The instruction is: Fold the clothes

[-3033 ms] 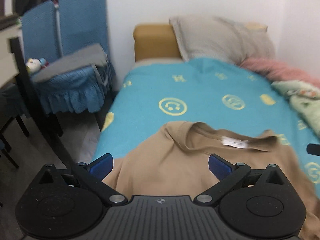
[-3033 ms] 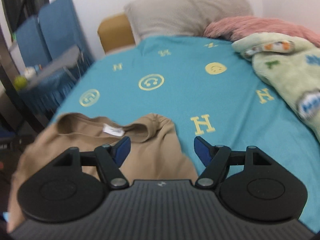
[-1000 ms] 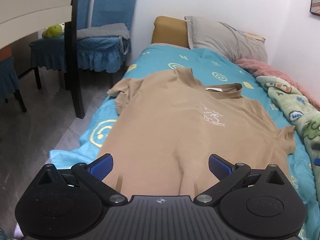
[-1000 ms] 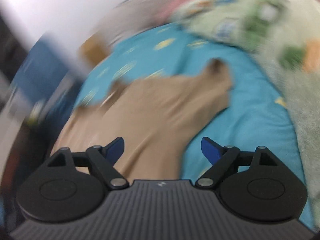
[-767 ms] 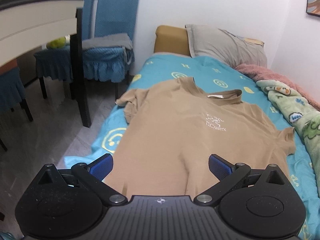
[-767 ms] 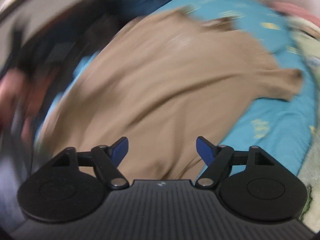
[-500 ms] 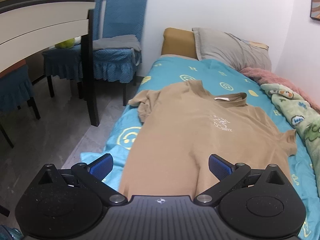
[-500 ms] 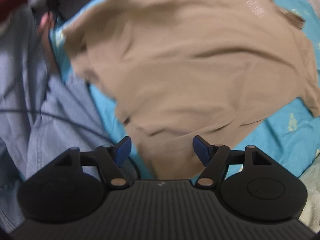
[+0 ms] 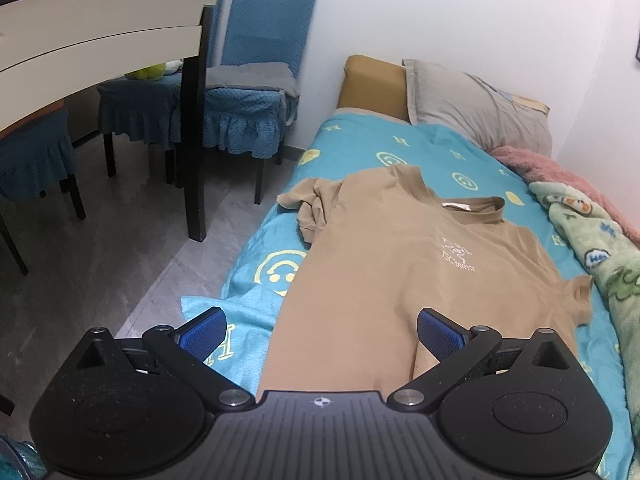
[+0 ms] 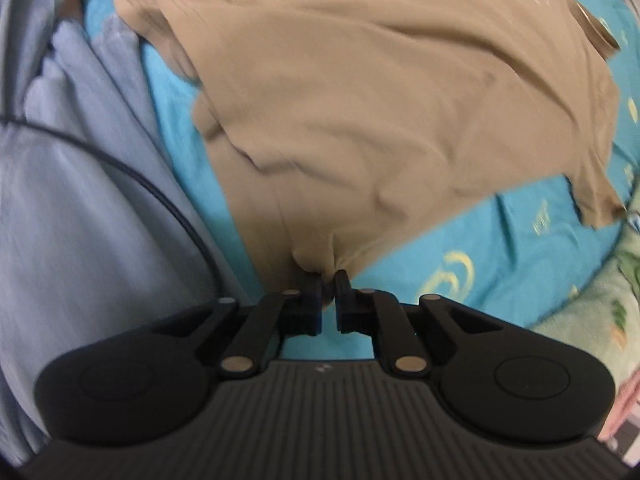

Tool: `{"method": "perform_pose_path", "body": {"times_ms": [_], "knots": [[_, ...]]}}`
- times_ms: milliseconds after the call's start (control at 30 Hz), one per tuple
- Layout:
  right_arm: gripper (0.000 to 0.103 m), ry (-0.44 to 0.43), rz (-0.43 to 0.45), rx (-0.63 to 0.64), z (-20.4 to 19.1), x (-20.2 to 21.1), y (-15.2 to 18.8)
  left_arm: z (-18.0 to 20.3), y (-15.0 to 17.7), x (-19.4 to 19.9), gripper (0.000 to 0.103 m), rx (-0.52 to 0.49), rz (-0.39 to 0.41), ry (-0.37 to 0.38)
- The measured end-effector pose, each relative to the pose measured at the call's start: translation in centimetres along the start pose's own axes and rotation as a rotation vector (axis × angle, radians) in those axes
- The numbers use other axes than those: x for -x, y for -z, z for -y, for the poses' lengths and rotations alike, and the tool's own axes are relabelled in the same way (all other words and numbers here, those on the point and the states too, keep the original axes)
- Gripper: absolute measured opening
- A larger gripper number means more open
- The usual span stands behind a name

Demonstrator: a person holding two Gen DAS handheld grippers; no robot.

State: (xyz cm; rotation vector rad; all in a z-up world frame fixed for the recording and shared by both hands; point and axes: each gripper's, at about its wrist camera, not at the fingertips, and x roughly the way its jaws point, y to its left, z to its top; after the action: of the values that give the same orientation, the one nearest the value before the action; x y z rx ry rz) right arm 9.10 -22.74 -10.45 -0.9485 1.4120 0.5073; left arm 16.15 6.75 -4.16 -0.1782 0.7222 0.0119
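- Right gripper: fingers drawn together on a puckered bit of the tan T-shirt at its near hem; cloth gathers into a small fold right at the tips.
- Left gripper: blue pads spread wide apart, nothing pinched; the shirt's lower body lies under and ahead of the gap, nearer the right-hand pad.
- Tan T-shirt: spread front-up on the bed, stretching away from the left fingers; collar with white label at the far end, white chest print beyond the right-hand pad, one sleeve crumpled far ahead on the left-hand side, other sleeve flat out past the right-hand pad.
- Turquoise bedspread: yellow smiley and letter prints, under the shirt, showing beside the left-hand pad.
- Green patterned blanket: right of the shirt.
- Grey pillow: far beyond the collar.
- Blue-covered chairs and table: off left of the fingers.
- Light blue cloth with dark cable: left of the right fingers.
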Motion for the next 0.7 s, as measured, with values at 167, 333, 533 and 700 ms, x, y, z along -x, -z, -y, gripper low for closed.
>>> {"method": "perform_pose_path", "body": {"times_ms": [167,333,533,700], "knots": [[0.009,-0.003,-0.02,-0.072,1.2,-0.6,2.2,0.8,0.2,-0.3,0.103,-0.033,-0.019,0.009],[0.009,-0.037,0.02,-0.135,2.1,0.1,3.7,1.4,0.5,0.0,0.102,-0.076,-0.018,0.015],[0.011,-0.067,0.112,-0.236,3.5,1.4,5.1,2.0,0.9,0.4,0.102,-0.118,-0.019,0.033],[0.025,-0.126,0.268,-0.424,5.2,3.9,6.2,2.3,1.7,2.1,0.102,-0.16,0.007,0.037]]}}
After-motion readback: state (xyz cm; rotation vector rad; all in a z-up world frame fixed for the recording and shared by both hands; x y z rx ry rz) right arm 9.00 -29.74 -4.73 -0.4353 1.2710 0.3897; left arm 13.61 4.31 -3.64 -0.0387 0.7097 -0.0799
